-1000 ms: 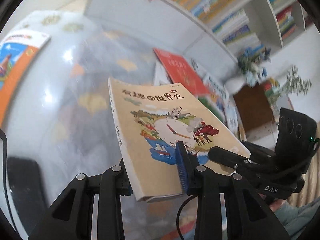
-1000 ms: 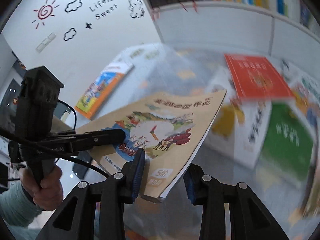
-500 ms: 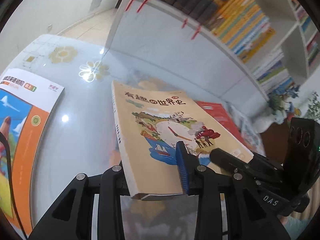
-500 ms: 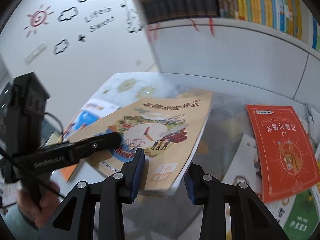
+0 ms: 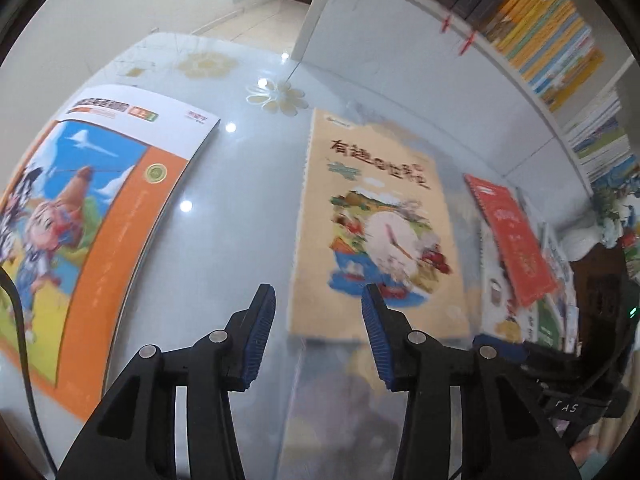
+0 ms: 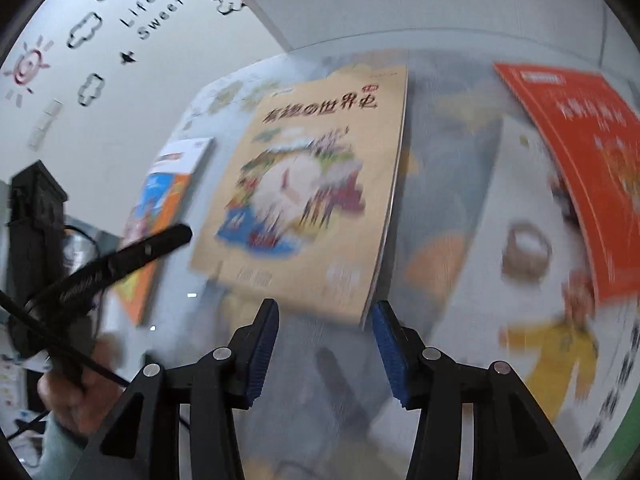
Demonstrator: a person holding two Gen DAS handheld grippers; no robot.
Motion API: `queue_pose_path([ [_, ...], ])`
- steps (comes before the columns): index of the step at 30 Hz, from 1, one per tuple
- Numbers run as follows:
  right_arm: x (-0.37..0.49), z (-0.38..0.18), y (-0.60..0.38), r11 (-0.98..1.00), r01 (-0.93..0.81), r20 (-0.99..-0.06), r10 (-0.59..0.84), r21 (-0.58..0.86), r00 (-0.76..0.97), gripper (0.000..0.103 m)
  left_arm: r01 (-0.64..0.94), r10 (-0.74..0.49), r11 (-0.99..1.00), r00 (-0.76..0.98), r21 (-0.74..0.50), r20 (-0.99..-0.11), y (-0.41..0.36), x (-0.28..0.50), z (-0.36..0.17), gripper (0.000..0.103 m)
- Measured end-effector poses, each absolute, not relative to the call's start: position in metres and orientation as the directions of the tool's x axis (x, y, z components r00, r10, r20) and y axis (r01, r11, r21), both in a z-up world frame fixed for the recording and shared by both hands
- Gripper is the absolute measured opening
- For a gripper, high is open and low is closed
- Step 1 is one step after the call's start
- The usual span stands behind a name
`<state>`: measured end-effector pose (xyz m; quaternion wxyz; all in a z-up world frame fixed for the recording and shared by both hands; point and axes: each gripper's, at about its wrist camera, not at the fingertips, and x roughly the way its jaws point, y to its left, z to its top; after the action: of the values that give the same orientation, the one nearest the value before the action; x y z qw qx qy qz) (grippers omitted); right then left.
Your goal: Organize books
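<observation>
On the glass table (image 5: 240, 216), the tan history book (image 5: 376, 224) now lies flat, just right of the orange-and-blue workbook (image 5: 92, 216) and left of the red book (image 5: 516, 240). We judge the step in hand is the release and retreat.

Left gripper (image 5: 318, 316): jaws have just been opening. They stand partly apart with the book's near-left corner just beyond the tips, and the pads are off it. Right gripper (image 6: 326, 330): same story. Its jaws have just been opening, the book's near-right corner sits just past the tips, and nothing is pinched.

To do it well:
- We open a bit wider before pulling back, so neither blue pad drags the cover.
- We back both grippers off together along the near edge. A one-sided pull would swing the book on slick glass.
- We keep clear of each other. The left gripper's arm crosses the right wrist view close to the book's near-left corner.
- We check alignment after retreat. The spine looks roughly parallel to the workbook's edge, but motion blur keeps us from being sure.
- Next pick is likely in the loose pile on the right, under and around the red book. Several covers overlap there, so we take the top one first.
</observation>
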<state>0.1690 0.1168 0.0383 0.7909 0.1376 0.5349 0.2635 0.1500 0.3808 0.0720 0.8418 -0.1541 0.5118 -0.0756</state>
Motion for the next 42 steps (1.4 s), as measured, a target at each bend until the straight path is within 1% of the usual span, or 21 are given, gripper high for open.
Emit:
queue_pose_path([
  [4,0.128,0.041,0.088,0.836,-0.247,-0.781,0.547,0.491,0.3,0.048,0.055,-0.34,0.932,0.467,-0.357,-0.816,0.353,0.131,0.09,0.041],
  [7,0.094,0.04,0.058,0.856,-0.198,-0.793,0.517,0.478,0.321,0.048,0.162,-0.409,0.912,0.441,-0.378,-0.799,0.308,0.117,0.104,0.041],
  [9,0.068,0.038,0.034,0.867,-0.152,-0.8,0.498,0.475,0.334,0.048,0.223,-0.464,0.886,0.413,-0.407,-0.784,0.278,0.109,0.111,0.043],
  [11,0.044,0.036,0.012,0.876,-0.098,-0.806,0.475,0.473,0.354,0.048,0.283,-0.496,0.866,0.383,-0.412,-0.779,0.248,0.098,0.114,0.044],
  [14,0.012,0.031,-0.027,0.863,0.007,-0.798,0.464,0.505,0.384,0.048,0.33,-0.489,0.862,0.338,-0.386,-0.804,0.212,0.084,0.109,0.054],
  [15,0.005,0.03,-0.036,0.855,0.032,-0.794,0.465,0.517,0.392,0.048,0.333,-0.475,0.867,0.331,-0.369,-0.816,0.203,0.081,0.106,0.056],
  [18,-0.011,0.022,-0.07,0.815,0.118,-0.774,0.478,0.567,0.415,0.048,0.31,-0.425,0.892,0.335,-0.328,-0.841,0.188,0.077,0.094,0.056],
  [20,-0.01,0.021,-0.084,0.812,0.126,-0.771,0.475,0.57,0.424,0.048,0.234,-0.38,0.92,0.341,-0.314,-0.86,0.19,0.086,0.079,0.056],
  [21,-0.006,0.023,-0.085,0.819,0.118,-0.772,0.468,0.562,0.43,0.048,0.189,-0.37,0.927,0.34,-0.323,-0.864,0.195,0.091,0.072,0.054],
  [23,0.008,0.027,-0.088,0.836,0.102,-0.776,0.446,0.539,0.447,0.043,0.097,-0.35,0.936,0.348,-0.338,-0.87,0.203,0.098,0.06,0.054],
  [24,0.018,0.029,-0.088,0.84,0.103,-0.777,0.437,0.532,0.453,0.038,0.075,-0.339,0.939,0.352,-0.335,-0.872,0.205,0.101,0.057,0.053],
  [25,0.03,0.03,-0.087,0.84,0.103,-0.776,0.436,0.532,0.455,0.036,0.065,-0.328,0.943,0.357,-0.328,-0.874,0.205,0.104,0.056,0.053],
  [27,0.052,0.033,-0.081,0.842,0.092,-0.774,0.438,0.531,0.458,0.036,0.059,-0.305,0.951,0.359,-0.304,-0.882,0.201,0.108,0.052,0.053],
  [29,0.068,0.036,-0.075,0.854,0.067,-0.775,0.432,0.515,0.461,0.036,0.045,-0.256,0.965,0.353,-0.257,-0.9,0.195,0.112,0.045,0.053],
  [33,0.097,0.028,-0.057,0.899,0.049,-0.818,0.371,0.434,0.44,0.036,0.045,-0.218,0.975,0.337,-0.216,-0.916,0.184,0.12,0.029,0.054],
  [35,0.104,0.02,-0.052,0.903,0.043,-0.828,0.373,0.428,0.418,0.036,0.082,-0.253,0.967,0.32,-0.24,-0.913,0.179,0.12,0.029,0.056],
  [36,0.108,0.013,-0.049,0.895,0.04,-0.829,0.392,0.443,0.399,0.036,0.1,-0.299,0.954,0.301,-0.282,-0.905,0.177,0.119,0.03,0.056],
  [37,0.108,0.013,-0.048,0.889,0.032,-0.821,0.406,0.456,0.402,0.038,0.112,-0.332,0.943,0.283,-0.312,-0.9,0.177,0.116,0.03,0.06],
  [39,0.106,0.015,-0.047,0.896,0.019,-0.825,0.399,0.443,0.401,0.038,0.139,-0.342,0.939,0.271,-0.315,-0.9,0.176,0.106,0.031,0.058],
  [42,0.099,0.016,-0.05,0.902,-0.004,-0.834,0.402,0.432,0.378,0.038,0.14,-0.399,0.916,0.251,-0.375,-0.882,0.181,0.082,0.034,0.058],
])
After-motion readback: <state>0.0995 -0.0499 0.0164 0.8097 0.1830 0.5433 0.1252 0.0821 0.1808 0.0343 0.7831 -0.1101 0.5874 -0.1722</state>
